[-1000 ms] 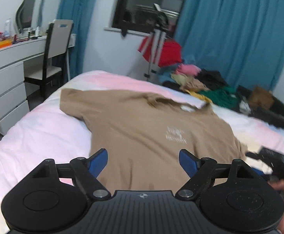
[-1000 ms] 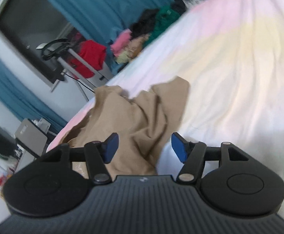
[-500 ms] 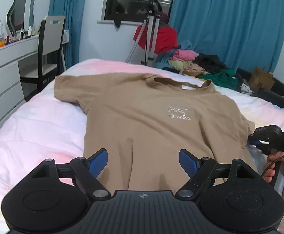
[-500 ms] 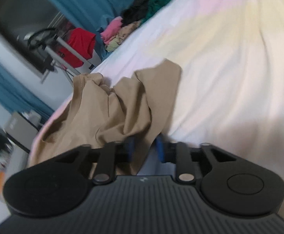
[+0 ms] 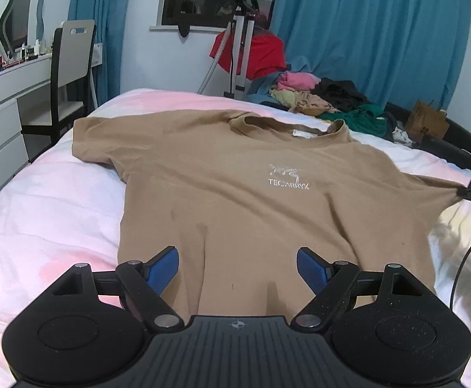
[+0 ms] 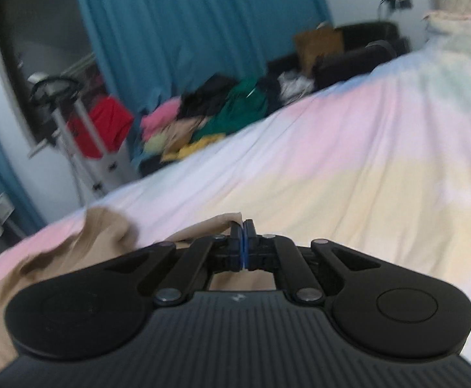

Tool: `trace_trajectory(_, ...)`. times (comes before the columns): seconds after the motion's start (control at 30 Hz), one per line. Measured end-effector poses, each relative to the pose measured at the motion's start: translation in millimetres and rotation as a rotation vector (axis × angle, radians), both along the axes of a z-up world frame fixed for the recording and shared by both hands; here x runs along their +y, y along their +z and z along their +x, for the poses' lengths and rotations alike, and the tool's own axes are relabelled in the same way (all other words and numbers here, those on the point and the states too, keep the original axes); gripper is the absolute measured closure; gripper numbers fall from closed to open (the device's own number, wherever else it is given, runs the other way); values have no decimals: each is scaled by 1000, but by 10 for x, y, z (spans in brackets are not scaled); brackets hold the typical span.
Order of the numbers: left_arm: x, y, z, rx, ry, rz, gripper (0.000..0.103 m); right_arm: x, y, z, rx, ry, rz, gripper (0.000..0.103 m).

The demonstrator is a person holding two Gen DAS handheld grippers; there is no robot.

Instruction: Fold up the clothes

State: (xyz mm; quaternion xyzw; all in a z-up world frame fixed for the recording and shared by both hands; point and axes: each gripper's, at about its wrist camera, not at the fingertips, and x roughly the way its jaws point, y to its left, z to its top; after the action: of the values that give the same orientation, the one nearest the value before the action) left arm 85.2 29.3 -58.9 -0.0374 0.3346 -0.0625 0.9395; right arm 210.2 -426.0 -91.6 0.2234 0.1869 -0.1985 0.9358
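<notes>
- Within 1 second the right hand-held gripper [image 6: 242, 242] clamped the shirt's [image 5: 235, 187] sleeve and pulled it taut toward 3 o'clock.
- Left hand-held gripper [image 5: 237, 270] hovers open over the hem; the shirt lies flat, unfolded, on the bed [image 5: 41, 220].

My left gripper [image 5: 237, 266] is black, ribbed, with blue pads [image 5: 162, 266], silver screws; right gripper [image 6: 242, 242] matches.

The bed [image 5: 41, 213] has lots of bare sheet on the left of the tan shirt [image 5: 235, 200], and more on the right in the right wrist view. At the far edge, a pile of clothes [image 5: 326, 97] and a white stand [image 5: 240, 55] block the way. A chair [image 5: 70, 74] stands by the left side.
</notes>
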Motion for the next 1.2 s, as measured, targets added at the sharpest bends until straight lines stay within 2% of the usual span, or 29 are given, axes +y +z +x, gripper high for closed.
trace_trajectory(0.1,14,-28,30,8,9,2,21,-160,-136,2,28,-76,-20,99)
trace_trajectory(0.2,18,-37,51,11,14,1,21,-356,-285,-23,99,-143,37,97)
trace_trajectory(0.33,24,-38,62,15,18,0,21,-299,-384,-51,98,-63,225,96)
trace_trajectory(0.4,48,-43,58,28,23,-14,21,-265,-432,-64,95,-19,321,92)
trace_trajectory(0.43,65,-48,58,38,27,-26,21,-248,-456,-71,93,3,369,76)
trace_trajectory(0.47,83,-53,58,49,30,-37,21,-230,-480,-78,92,25,417,50)
trace_trajectory(0.53,121,-68,60,67,45,-66,21,-196,-527,-92,89,69,512,27)
trace_trajectory(0.63,167,-86,74,90,74,-105,21,-145,-599,-113,84,135,656,27)
trace_trajectory(0.67,179,-91,83,96,83,-117,21,-157,-629,-69,66,138,663,27)
trace_trajectory(0.97,137,-179,160,132,98,-157,21,-309,-918,404,-114,132,668,26)
trace_trajectory(1.13,44,-238,227,135,82,-141,21,-393,-1079,666,-214,129,670,27)
trace_trajectory(1.2,32,-271,253,141,82,-140,21,-439,-1042,834,-148,169,635,32)
